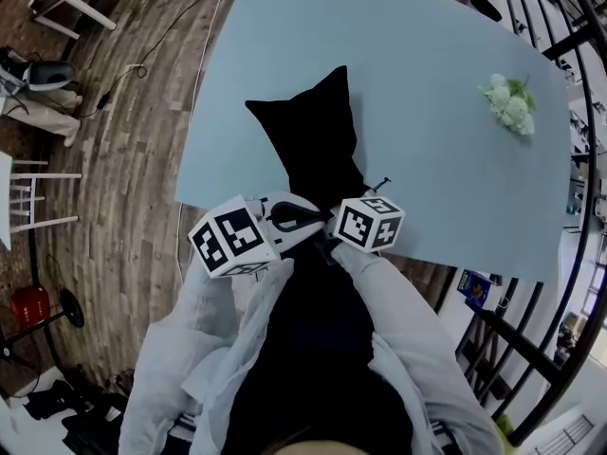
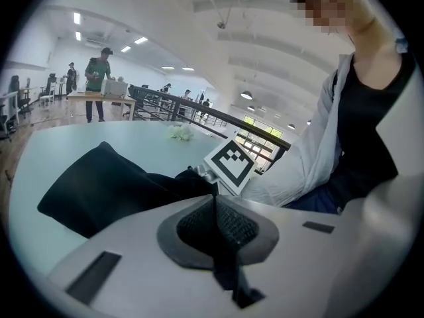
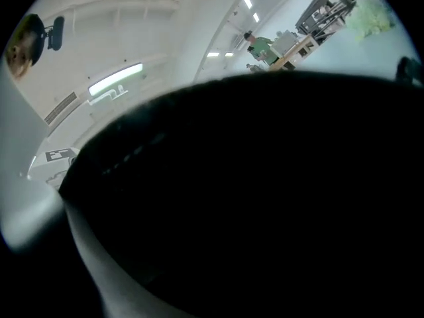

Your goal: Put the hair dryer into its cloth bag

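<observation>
The black cloth bag [image 1: 318, 145] lies on the pale blue table [image 1: 427, 159], its near end at the table's front edge between my two grippers. My left gripper [image 1: 302, 216] points right, its jaws shut with a thin black strip of the bag's cloth pinched between the dark pads [image 2: 228, 220]; the bag [image 2: 99, 187] spreads beyond its tips. My right gripper [image 1: 334, 242] sits just right of it, its marker cube [image 2: 232, 164] close to the left jaws. Black cloth [image 3: 265, 197] fills the right gripper view and hides its jaws. No hair dryer shows in any view.
A bunch of white flowers [image 1: 510, 102] lies at the table's far right. A black railing [image 1: 560, 282] runs along the right side. Wooden floor, a white stool [image 1: 33, 202] and cables are to the left. People stand at a far bench [image 2: 98, 85].
</observation>
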A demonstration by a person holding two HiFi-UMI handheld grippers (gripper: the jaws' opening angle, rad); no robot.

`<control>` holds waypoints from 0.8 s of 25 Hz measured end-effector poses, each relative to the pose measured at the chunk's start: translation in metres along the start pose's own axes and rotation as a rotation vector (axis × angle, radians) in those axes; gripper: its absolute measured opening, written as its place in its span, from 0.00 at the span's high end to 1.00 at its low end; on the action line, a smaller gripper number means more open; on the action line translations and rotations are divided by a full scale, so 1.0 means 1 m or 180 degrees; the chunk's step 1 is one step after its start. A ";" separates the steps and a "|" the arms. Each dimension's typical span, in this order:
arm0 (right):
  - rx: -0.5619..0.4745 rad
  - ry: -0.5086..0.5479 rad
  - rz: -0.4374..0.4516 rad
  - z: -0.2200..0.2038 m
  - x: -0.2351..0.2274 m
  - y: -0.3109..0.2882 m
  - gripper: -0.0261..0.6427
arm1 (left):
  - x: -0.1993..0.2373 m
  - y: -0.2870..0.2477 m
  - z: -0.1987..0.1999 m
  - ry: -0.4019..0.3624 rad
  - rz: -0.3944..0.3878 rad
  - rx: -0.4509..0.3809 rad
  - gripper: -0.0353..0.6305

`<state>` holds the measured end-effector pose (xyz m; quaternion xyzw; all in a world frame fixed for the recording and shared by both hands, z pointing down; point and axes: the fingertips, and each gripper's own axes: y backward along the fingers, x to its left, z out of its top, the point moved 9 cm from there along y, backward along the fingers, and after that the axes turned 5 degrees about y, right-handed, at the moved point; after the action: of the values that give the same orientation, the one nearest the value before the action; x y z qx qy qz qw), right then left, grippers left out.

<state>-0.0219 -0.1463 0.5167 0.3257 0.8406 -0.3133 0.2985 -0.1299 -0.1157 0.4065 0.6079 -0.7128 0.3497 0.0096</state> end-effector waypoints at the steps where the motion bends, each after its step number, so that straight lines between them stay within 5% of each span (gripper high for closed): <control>1: 0.0000 0.0060 -0.0049 0.001 0.000 -0.006 0.67 | 0.004 0.003 -0.002 0.0020 0.0074 0.0007 0.91; 6: 0.0228 0.0335 -0.0608 0.002 -0.008 -0.033 0.68 | 0.023 0.018 -0.015 0.0217 0.0431 0.0018 0.91; 10: 0.0401 0.0532 -0.0770 0.004 -0.005 -0.044 0.67 | 0.029 0.024 -0.021 0.0295 0.0572 -0.0008 0.91; 20: 0.0430 0.0721 -0.0541 0.016 0.001 -0.047 0.58 | 0.033 0.030 -0.022 0.0324 0.0711 -0.0148 0.91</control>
<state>-0.0528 -0.1852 0.5215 0.3060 0.8704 -0.3546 0.1516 -0.1739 -0.1326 0.4234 0.5057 -0.7826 0.3623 0.0209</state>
